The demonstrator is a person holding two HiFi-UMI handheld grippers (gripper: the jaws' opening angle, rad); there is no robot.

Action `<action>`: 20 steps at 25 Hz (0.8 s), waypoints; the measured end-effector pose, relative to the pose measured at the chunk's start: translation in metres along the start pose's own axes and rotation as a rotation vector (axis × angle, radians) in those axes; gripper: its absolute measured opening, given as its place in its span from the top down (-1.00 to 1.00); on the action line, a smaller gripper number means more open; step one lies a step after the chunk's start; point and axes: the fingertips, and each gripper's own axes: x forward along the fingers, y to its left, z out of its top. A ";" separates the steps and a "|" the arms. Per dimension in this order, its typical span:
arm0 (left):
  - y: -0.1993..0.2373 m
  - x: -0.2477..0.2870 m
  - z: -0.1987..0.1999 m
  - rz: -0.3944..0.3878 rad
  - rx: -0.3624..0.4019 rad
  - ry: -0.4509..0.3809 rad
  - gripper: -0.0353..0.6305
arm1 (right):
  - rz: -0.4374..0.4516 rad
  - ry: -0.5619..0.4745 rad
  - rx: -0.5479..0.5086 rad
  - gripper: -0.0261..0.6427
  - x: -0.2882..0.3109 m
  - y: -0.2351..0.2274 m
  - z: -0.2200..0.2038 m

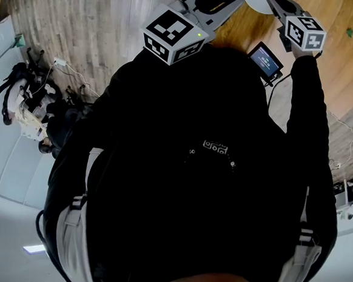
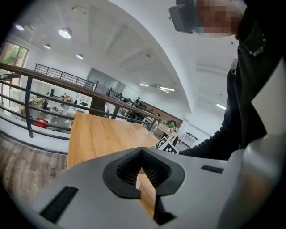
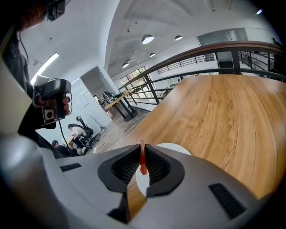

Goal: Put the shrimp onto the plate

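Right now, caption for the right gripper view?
Right gripper clamps a thin orange shrimp over the white plate on the wooden table.

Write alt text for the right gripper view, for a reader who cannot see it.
The grey right gripper pinches a thin orange-red shrimp between its jaws; a round white plate lies just beyond on a light wooden table.

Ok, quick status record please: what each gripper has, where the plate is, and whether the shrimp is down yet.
right gripper: fingers closed on the shrimp, a thin orange-red piece held upright
left gripper: fingers together, nothing between them
plate: white, on the wooden table, just beyond the right gripper's fingers; visible part looks bare
shrimp on plate: not yet, it is in the grip and appears to be just above the plate
left gripper position: off to the side over the table, away from the plate
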 end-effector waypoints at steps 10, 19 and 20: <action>-0.005 -0.011 0.002 0.016 -0.010 -0.003 0.89 | 0.002 0.112 -0.016 0.78 0.020 -0.009 -0.028; 0.006 -0.024 -0.009 0.060 -0.038 -0.003 0.89 | 0.001 0.156 -0.017 0.78 0.036 -0.014 -0.044; 0.007 -0.024 -0.011 0.064 -0.044 -0.004 0.90 | -0.006 0.157 -0.016 0.78 0.038 -0.016 -0.045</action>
